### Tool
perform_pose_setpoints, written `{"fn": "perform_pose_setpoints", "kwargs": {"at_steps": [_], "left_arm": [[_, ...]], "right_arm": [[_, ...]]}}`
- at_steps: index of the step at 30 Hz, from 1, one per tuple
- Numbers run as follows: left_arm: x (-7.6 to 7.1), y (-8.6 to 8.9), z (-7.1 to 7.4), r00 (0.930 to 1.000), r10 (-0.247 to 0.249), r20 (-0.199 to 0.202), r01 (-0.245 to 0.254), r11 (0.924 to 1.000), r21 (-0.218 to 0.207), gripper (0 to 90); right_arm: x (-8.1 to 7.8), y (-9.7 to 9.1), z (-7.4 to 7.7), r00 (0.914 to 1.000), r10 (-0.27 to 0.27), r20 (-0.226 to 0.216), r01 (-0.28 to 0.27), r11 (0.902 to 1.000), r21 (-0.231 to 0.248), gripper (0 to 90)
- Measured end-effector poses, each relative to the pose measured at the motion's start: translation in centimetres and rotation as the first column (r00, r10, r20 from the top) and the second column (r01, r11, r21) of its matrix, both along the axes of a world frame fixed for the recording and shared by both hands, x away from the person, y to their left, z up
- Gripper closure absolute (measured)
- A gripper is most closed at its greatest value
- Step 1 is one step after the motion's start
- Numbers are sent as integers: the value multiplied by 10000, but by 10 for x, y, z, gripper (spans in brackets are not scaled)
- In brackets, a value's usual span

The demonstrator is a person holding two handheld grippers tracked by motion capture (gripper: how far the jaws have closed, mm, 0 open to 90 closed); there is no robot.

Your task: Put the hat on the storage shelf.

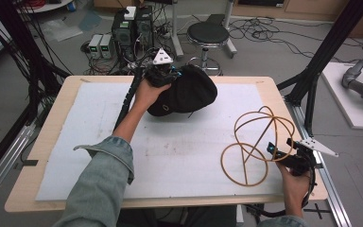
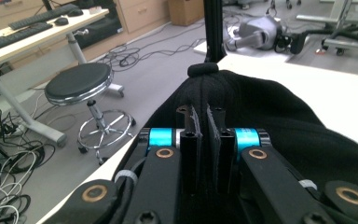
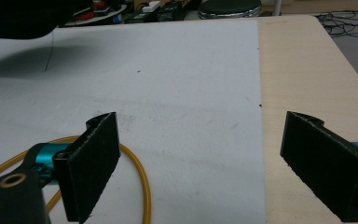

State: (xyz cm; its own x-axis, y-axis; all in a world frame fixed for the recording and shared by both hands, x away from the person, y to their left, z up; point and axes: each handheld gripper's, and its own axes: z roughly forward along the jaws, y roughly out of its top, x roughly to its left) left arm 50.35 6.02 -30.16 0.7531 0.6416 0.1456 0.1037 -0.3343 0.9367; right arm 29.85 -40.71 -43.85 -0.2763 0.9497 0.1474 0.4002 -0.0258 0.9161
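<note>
Waiting near the table's [image 1: 52, 142] front right edge, the right gripper [image 1: 288, 158] is spreading its jaws wide beside the wire frame [image 1: 260, 144]. Farther off, the left gripper [image 1: 163, 75] is pinching the black cap [image 1: 194, 92] above the mat [image 1: 179, 146], and should probably be keeping that bite firm; bare mat is lying between them

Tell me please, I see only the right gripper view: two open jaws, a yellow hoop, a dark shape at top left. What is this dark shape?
Observer: A black cap, lifted over the table's far side.
Operator: What is holding it?
Observer: The left gripper, jaws shut on the cap's fabric.
Operator: And the yellow hoop, is it only a ring?
Observer: No, it is the base of a yellow wire frame with a rounded cage on top, beside the right gripper.
</note>
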Motion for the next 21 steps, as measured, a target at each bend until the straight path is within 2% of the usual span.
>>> {"fn": "perform_pose_setpoints", "kwargs": {"at_steps": [3,10,12,18,21], "left_arm": [[-7,4,12,9996,-122,260,125,9998,-124,850],[-26,10,42,9971,-475,589,505,9974,-505,850],[-32,10,50,9957,-633,677,666,9966,-490,849],[-54,1,78,9830,-1432,1149,1503,9871,-560,850],[-65,-3,90,9773,-1734,1220,1819,9814,-617,850]], "right_arm": [[0,0,0,10000,26,-15,-26,10000,-61,117],[0,1,1,10000,-13,59,13,10000,-50,117],[0,1,1,10000,-21,56,21,10000,-9,117],[1,3,1,10000,51,59,-51,10000,-80,116],[0,4,1,10000,20,-34,-20,10000,28,117]]}}
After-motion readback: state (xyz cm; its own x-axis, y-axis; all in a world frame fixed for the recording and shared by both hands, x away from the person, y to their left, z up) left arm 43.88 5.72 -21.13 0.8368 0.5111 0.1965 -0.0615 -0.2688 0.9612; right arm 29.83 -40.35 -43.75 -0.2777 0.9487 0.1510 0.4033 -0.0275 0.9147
